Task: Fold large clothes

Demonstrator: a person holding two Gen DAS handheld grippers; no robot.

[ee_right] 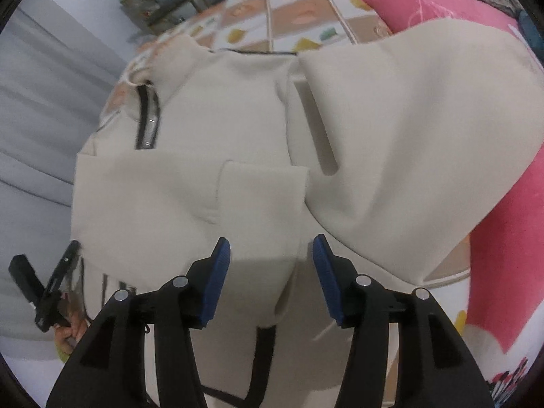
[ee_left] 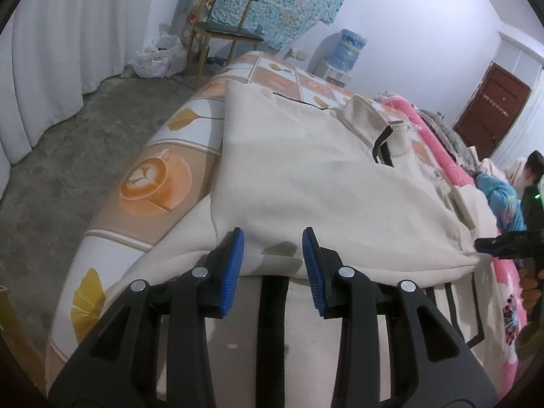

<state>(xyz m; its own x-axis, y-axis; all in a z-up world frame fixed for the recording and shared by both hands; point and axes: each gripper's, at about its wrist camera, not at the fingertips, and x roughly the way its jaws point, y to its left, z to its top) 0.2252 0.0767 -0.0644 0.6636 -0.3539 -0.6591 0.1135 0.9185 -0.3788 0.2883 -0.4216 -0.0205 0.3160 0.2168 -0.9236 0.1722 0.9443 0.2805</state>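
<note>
While folded over itself on the patterned bedspread (ee_left: 149,183), cream hooded sweatshirt with black trim (ee_left: 306,176) fills the frame's centre, lying flat for the next fold. Lower centre, left gripper (ee_left: 273,258): blue pads narrowly apart above the fold edge, nothing pinched. Right gripper (ee_right: 271,272): jaws moderately wide, empty over the cloth, seemingly freed for regrasping. Upper right, blue water bottle (ee_left: 350,49) on its dispenser; contents unclear.

Bed (ee_left: 153,183) with coffee-cup and leaf print cover fills frame centre; cream garment (ee_left: 306,176) spread flat on it; pink blanket (ee_left: 438,139) along right edge.
</note>
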